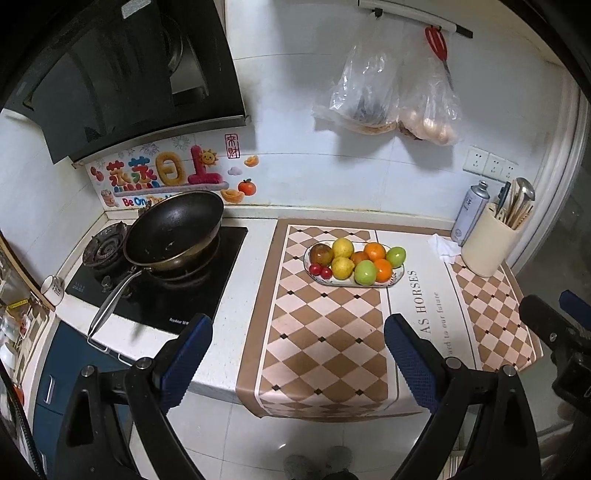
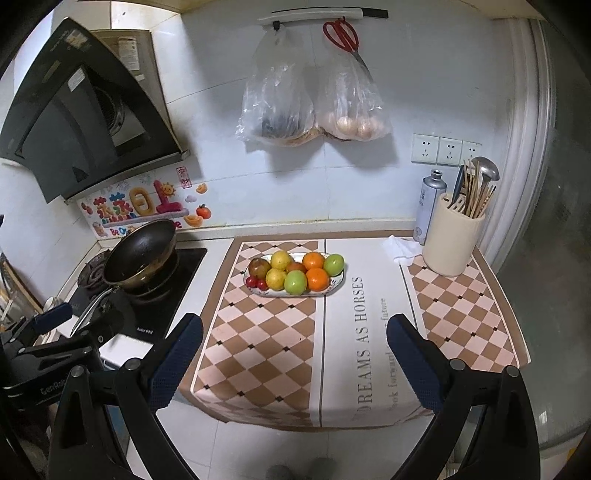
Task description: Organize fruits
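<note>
The left gripper (image 1: pixel 298 334) is spread wide with nothing between its blue-padded fingers (image 1: pixel 186 356), and it is held out past the front edge of the counter, well short of the fruit. The right gripper (image 2: pixel 294 334) is likewise wide apart and empty, level with the counter's front edge.

The white counter (image 1: pixel 255 258) runs along a tiled wall, and a checkered mat (image 1: pixel 325 332) printed with lettering covers its right part and hangs over the front edge. To the left, a black stove top (image 1: pixel 207 291) carries a dark frying pan (image 1: pixel 173 230) on the near burner, its metal handle pointing toward the front. A black range hood (image 1: pixel 122 74) slants above it.

On the wall hang two clear plastic bags (image 2: pixel 314 103), the right one holding eggs, with red scissors (image 2: pixel 341 35) beside them. A cream utensil holder (image 2: pixel 452 243) full of chopsticks and a ladle stands at the mat's back right corner, a silver spray can (image 2: pixel 430 203) just behind it and a crumpled white tissue (image 2: pixel 400 249) beside it.

The plate (image 2: pixel 334 286) of fruit sits on the mat toward the back, near the middle. It holds two oranges (image 2: pixel 317 278), two green apples (image 2: pixel 295 282), two lemons (image 2: pixel 276 278), a brownish fruit (image 2: pixel 259 267) and two small red tomatoes (image 2: pixel 256 283) at its left end.
</note>
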`<state>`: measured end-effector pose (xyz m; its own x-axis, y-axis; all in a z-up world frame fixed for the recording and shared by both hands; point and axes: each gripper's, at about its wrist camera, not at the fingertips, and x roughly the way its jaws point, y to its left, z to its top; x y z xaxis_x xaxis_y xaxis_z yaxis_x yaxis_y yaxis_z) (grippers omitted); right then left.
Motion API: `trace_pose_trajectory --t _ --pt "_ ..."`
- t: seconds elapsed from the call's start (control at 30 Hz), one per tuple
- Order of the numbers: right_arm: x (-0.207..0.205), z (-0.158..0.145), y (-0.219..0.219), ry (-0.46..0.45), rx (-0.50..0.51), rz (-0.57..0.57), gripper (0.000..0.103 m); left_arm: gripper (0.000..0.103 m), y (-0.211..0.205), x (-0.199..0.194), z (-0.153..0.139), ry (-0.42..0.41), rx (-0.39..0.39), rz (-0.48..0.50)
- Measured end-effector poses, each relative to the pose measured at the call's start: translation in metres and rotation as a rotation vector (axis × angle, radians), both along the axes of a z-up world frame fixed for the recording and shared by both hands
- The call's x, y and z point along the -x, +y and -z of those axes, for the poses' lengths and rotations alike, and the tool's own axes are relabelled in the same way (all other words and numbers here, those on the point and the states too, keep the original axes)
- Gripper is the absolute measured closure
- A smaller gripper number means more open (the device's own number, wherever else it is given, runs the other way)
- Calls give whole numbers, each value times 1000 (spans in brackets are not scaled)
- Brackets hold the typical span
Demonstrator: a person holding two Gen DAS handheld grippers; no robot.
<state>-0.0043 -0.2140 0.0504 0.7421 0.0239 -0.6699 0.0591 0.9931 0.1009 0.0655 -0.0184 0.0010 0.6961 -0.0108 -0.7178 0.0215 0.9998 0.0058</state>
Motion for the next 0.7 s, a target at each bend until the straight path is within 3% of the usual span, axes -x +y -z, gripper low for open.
trace_pose_trajectory --t 0.37,0.7 --pt "-68 14 -14 32 8 23 1 8 -11 -56 9 21 -21 -10" --pt "-131 44 -21 98 27 29 1 8 -29 -115 35 101 -53 3"
